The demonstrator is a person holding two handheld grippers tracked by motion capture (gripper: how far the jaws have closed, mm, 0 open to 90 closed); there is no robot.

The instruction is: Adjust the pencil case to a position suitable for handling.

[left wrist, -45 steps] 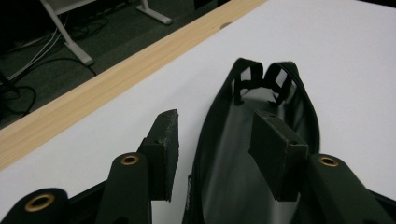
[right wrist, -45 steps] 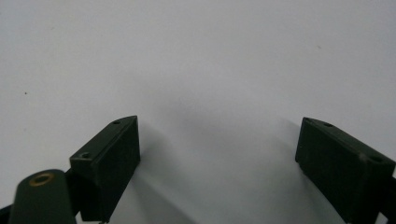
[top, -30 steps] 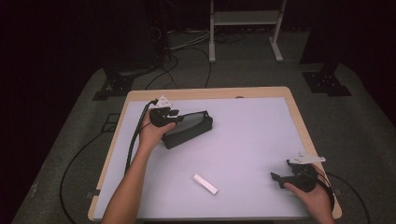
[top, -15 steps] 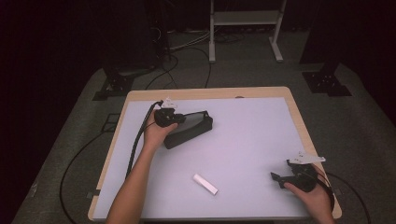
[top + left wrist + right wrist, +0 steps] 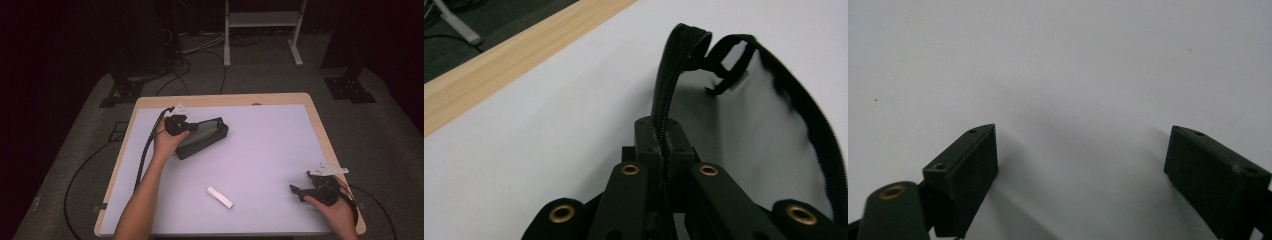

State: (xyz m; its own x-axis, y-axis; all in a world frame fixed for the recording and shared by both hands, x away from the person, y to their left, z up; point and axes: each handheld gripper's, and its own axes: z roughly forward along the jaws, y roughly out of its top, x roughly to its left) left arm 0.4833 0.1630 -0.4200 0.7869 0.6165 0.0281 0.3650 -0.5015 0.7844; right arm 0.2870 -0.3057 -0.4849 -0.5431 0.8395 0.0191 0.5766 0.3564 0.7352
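At the left of the table (image 5: 150, 107), the left gripper (image 5: 181, 126) sits at the near end of the black pouch (image 5: 202, 137). Its jaws have just been closing, and now they pinch the pouch's zipper edge (image 5: 665, 107) between them — in the left gripper view the pads meet tight on that rim, with the mesh side curving off to the right. A second ago they stood wider around the same rim, so this reads as the grip just made: the pouch is likely secured, ready to be held steady or lifted open. The pouch lies flat on the table's left half, toward the far side. Nearer the middle, well apart from it, lies a small white stick (image 5: 220, 197) — untouched. At the right, the right gripper (image 5: 300, 190) rests low by the near edge, jaws spread wide over bare table, holding nothing.
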